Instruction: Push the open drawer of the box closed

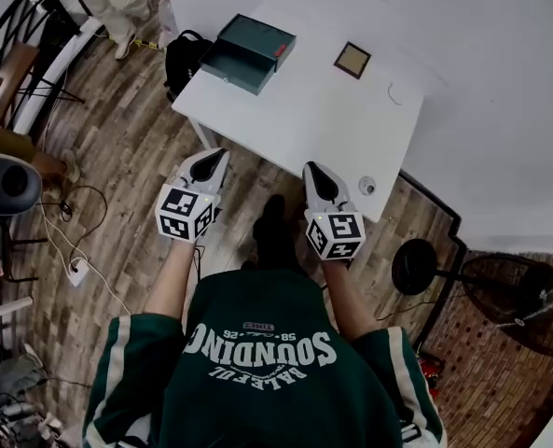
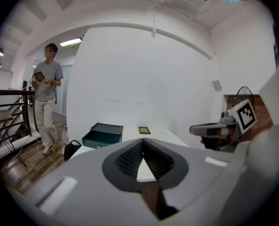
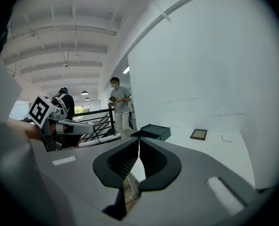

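White table (image 1: 304, 124) holds the box (image 1: 262, 35), drawer (image 1: 225, 66) interior indistinct; left gripper (image 1: 222, 154) and right gripper (image 1: 311, 166) jaws together.

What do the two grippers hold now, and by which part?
Nothing. The left gripper and the right gripper both have their jaws together and empty.

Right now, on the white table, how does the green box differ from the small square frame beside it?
The green box is much bigger than the small square frame. The box is dark green; the frame has a dark edge and tan centre. The box stands raised with its drawer pulled out; the frame lies flat. Both rest on the white table, apart.
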A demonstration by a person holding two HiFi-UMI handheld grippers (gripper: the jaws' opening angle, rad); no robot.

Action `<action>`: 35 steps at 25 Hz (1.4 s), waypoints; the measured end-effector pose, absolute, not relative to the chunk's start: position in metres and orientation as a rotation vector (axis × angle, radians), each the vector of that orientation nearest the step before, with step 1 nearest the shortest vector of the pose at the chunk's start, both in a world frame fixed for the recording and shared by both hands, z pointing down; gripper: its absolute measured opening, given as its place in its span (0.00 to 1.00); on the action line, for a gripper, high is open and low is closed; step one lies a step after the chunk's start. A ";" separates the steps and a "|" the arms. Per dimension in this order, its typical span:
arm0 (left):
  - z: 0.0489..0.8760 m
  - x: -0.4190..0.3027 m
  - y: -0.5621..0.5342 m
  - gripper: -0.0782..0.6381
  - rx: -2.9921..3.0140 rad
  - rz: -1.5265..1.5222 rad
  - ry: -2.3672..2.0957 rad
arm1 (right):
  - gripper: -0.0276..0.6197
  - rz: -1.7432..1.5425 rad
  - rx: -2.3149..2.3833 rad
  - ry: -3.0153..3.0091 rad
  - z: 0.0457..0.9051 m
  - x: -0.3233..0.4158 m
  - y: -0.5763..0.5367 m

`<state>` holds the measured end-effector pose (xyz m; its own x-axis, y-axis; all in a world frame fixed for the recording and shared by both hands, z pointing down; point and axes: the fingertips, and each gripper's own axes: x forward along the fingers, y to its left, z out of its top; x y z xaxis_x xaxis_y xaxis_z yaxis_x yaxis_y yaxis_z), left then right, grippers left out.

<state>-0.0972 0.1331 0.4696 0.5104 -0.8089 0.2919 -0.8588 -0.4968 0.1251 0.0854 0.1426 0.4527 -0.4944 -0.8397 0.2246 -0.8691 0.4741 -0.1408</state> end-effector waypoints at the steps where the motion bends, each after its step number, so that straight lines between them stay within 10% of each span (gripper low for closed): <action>1: 0.469 -0.099 0.123 0.18 2.498 0.285 -1.419 | 0.05 0.360 1.502 -2.592 0.453 0.085 0.131; 35: 0.506 -0.113 -0.110 0.18 2.356 0.333 -1.450 | 0.05 0.418 1.344 -2.585 0.473 0.070 -0.114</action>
<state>-0.1126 -0.1097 0.5059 0.4477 -0.8108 0.3771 -0.8941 -0.4128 0.1739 0.0698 -0.1136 0.4734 -0.5675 -0.7660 0.3019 -0.8221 0.5472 -0.1570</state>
